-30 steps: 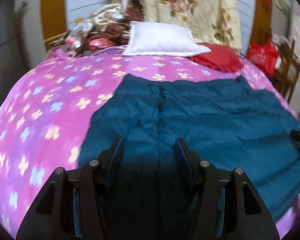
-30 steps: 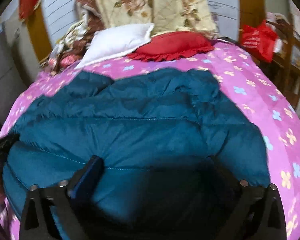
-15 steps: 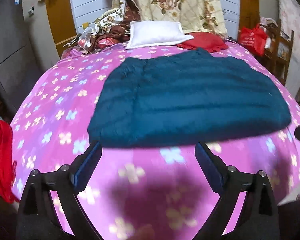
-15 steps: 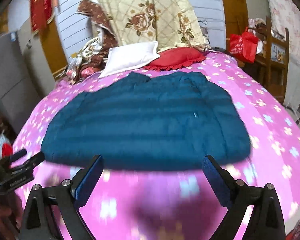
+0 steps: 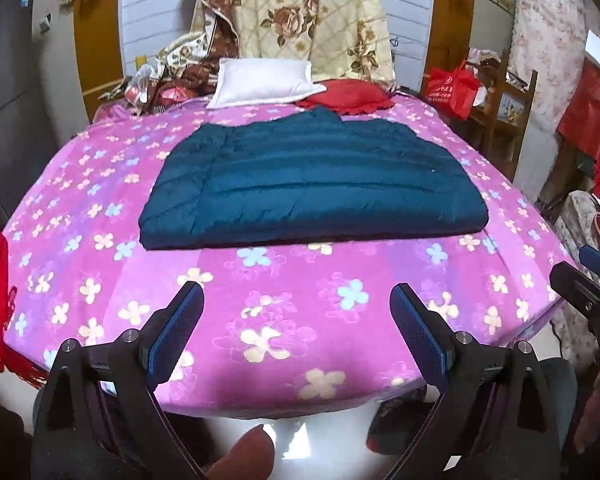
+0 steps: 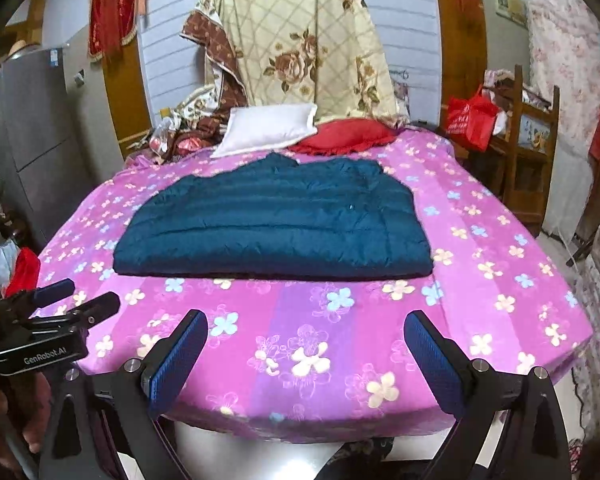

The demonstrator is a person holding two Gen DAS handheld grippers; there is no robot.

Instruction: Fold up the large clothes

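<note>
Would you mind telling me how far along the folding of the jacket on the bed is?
Done: the teal jacket lies on the bed as a flat, doubled rectangle with even edges. In hand: nothing; the left gripper and right gripper are open, off the near edge of the bed. Left: perhaps one more fold, or nothing.

A lived-in home bedroom is showing here: a bed (image 5: 300, 344) is wearing a pink flowered cover, a white pillow (image 5: 265, 82) and a red cushion (image 5: 346, 96) are lying at its head, a rose-patterned blanket (image 6: 304, 44) is hanging behind, and a wooden shelf (image 6: 534, 140) is standing alongside.
</note>
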